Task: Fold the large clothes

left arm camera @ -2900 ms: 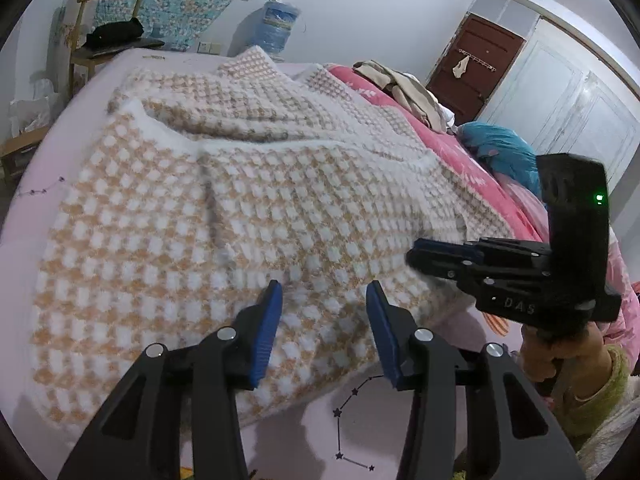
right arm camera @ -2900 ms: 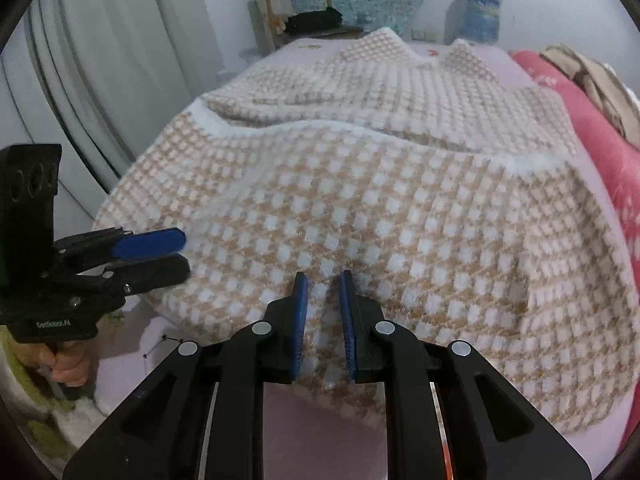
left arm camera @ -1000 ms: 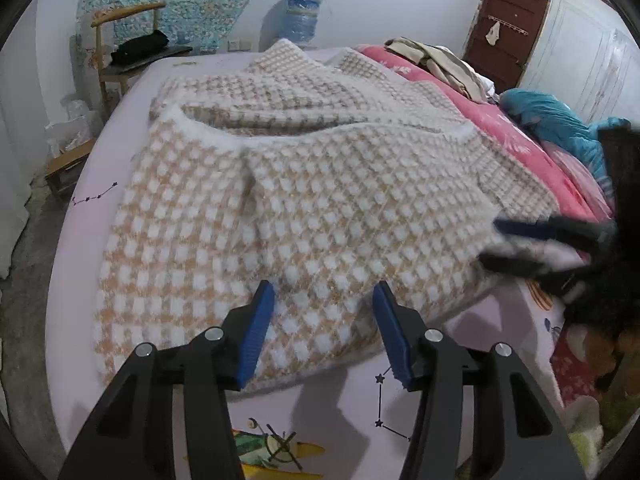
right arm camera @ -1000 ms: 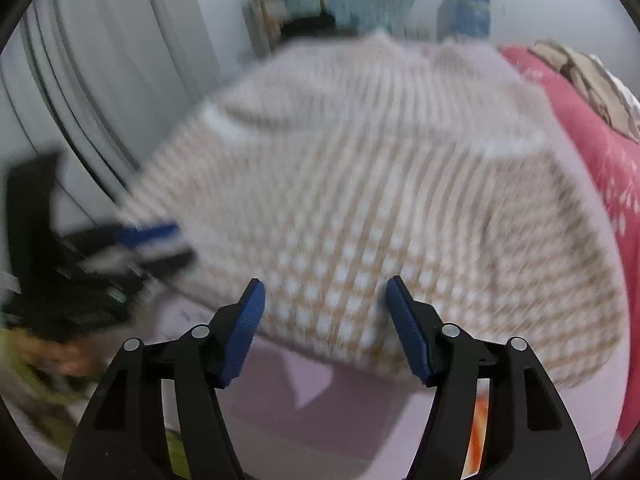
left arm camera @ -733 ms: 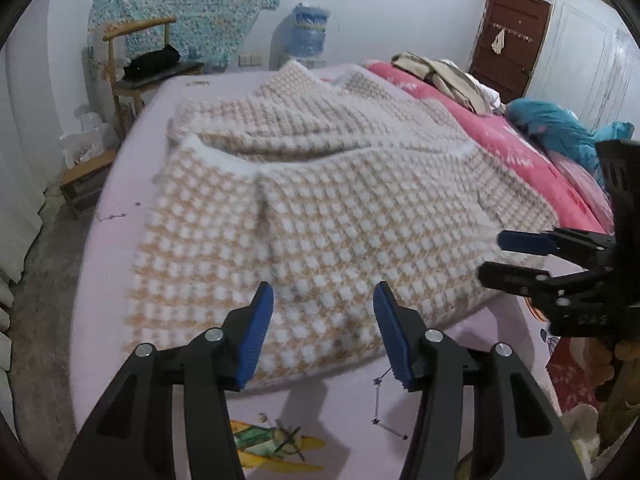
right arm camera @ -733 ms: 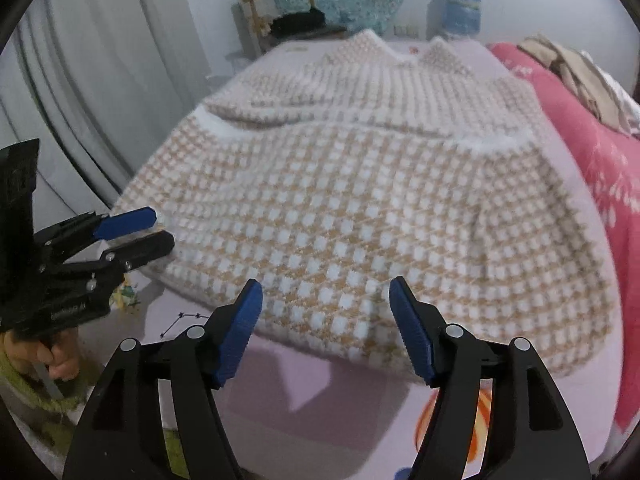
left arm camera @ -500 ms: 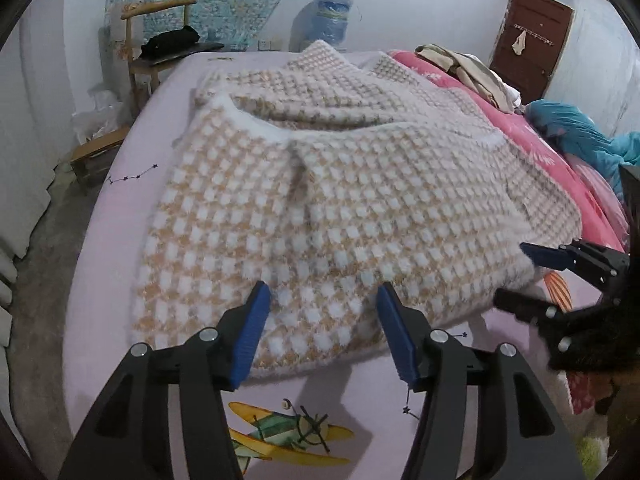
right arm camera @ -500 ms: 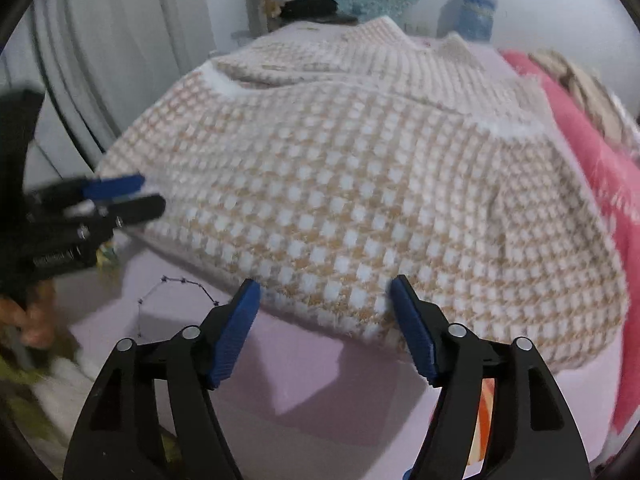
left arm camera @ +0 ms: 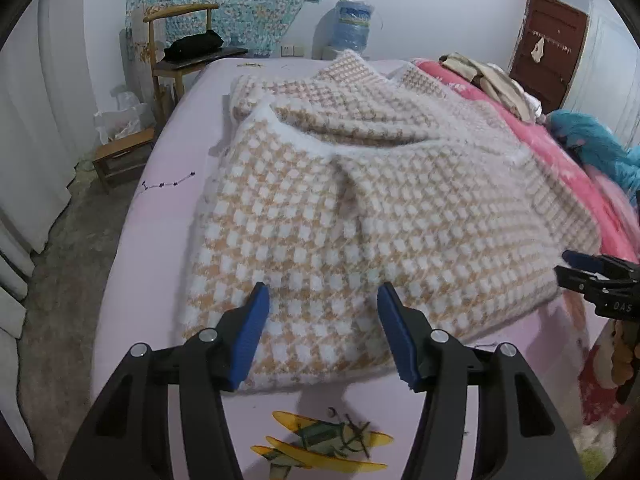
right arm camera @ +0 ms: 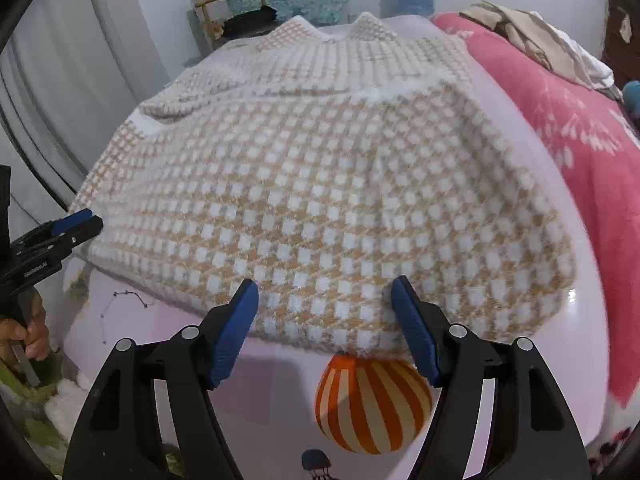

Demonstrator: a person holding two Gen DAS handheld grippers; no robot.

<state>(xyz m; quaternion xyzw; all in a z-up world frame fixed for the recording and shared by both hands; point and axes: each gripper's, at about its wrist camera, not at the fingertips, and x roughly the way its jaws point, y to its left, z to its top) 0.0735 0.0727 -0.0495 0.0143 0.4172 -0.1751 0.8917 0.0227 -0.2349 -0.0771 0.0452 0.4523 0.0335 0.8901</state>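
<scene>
Left wrist view showed a pink bedsheet (left arm camera: 168, 168) under a fluffy tan-and-white checked garment (left arm camera: 360, 208), folded over on itself and lying mid-bed beside a red quilt (left arm camera: 560, 148). Left gripper (left arm camera: 322, 330) hung over the garment's near hem, blue pads well apart, gripping nothing. Right gripper (right arm camera: 324, 328) likewise stood parted and empty above the hem, near a printed balloon (right arm camera: 372, 404).

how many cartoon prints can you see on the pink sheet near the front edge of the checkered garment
2 clear ones: a yellow airplane print below the checkered garment in the left wrist view, and an orange striped balloon print at its hem in the right wrist view. Others may be hidden under the garment.
</scene>
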